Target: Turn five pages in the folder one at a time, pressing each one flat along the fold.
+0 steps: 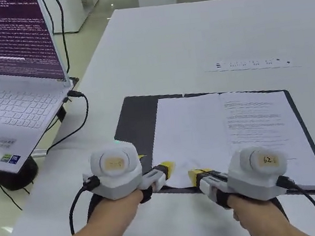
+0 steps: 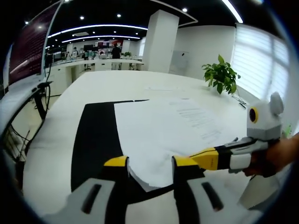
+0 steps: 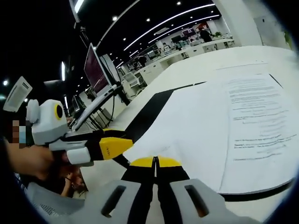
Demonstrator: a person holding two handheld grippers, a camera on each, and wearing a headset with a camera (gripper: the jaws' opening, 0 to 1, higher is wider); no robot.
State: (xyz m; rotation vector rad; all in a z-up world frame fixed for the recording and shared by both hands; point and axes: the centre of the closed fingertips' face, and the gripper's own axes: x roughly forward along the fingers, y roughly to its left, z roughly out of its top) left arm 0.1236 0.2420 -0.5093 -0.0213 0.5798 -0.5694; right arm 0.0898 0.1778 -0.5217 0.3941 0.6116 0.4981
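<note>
A black folder (image 1: 138, 120) lies open on the white table, with a blank white page (image 1: 190, 131) on its left and a printed page (image 1: 255, 124) on its right. My left gripper (image 1: 166, 169) is open at the folder's near edge. In the left gripper view its jaws (image 2: 149, 163) straddle the blank page's near corner (image 2: 149, 179), which curls up slightly. My right gripper (image 1: 197, 176) is shut, and in its own view the yellow tips (image 3: 156, 162) meet at the page's near edge (image 3: 196, 121). Both grippers point toward each other, a few centimetres apart.
An open laptop (image 1: 10, 72) sits at the far left with a black cable (image 1: 77, 113) running toward the folder. A white strip (image 1: 251, 63) lies on the table behind the folder. The table's near edge is just under my hands.
</note>
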